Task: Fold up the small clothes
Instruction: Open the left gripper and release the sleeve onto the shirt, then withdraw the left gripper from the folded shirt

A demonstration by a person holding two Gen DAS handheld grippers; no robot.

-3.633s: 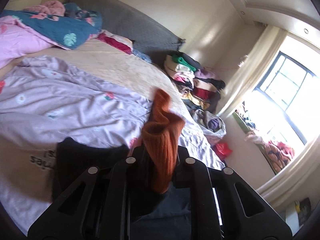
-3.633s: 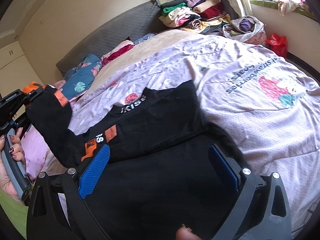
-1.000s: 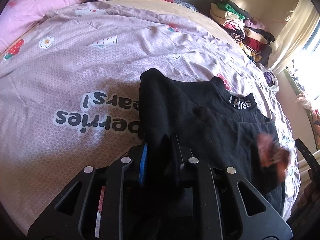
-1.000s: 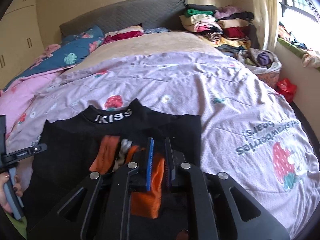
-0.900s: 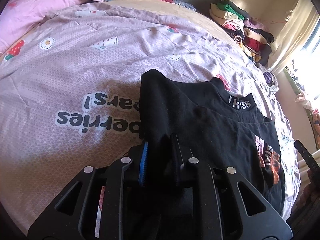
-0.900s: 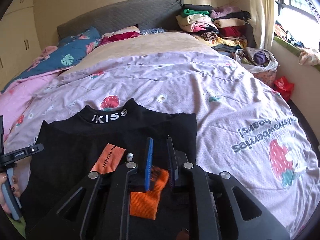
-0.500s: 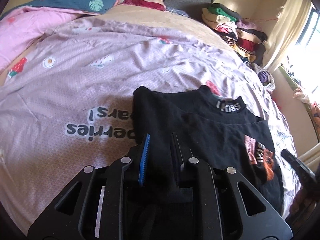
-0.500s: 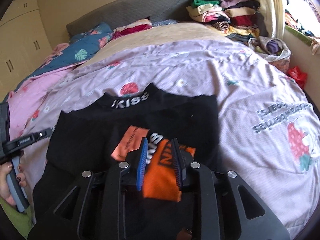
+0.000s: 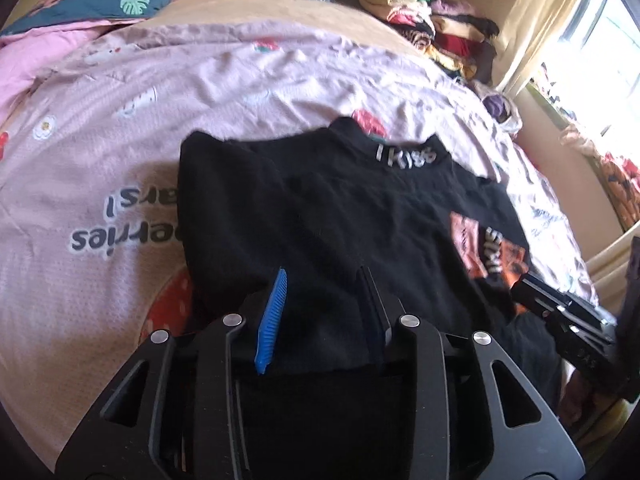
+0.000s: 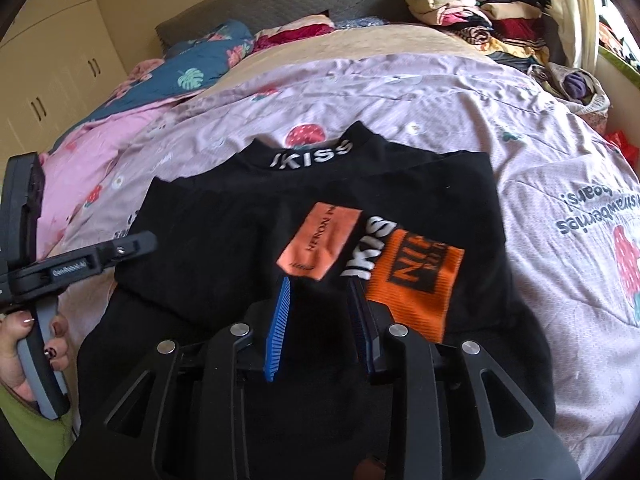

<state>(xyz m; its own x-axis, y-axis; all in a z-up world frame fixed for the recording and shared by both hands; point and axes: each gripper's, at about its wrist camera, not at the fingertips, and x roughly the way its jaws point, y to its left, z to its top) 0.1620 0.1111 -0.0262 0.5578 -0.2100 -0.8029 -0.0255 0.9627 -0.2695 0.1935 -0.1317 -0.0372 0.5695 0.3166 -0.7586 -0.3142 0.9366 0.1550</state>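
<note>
A black sweater (image 10: 224,240) with a white "KISS" collar lies flat on the lilac strawberry bedspread (image 10: 440,92), both sleeves folded inward. Its orange cuff (image 10: 416,280) and an orange label (image 10: 328,240) lie on its chest. My right gripper (image 10: 318,286) is open just above the sweater, beside the cuff, holding nothing. My left gripper (image 9: 322,280) is open over the sweater's left half (image 9: 320,208) and holds nothing. The right gripper's body shows at the right edge of the left wrist view (image 9: 568,320).
A stack of folded clothes (image 10: 480,4) sits at the far right of the bed. Blue and pink pillows and bedding (image 10: 180,76) lie at the far left by the grey headboard. A window and a curtain are on the right (image 9: 580,20).
Both grippers have opened and let go of the sleeves. The orange-cuffed sleeve now lies flat on the sweater. Both grippers have drawn back a little.
</note>
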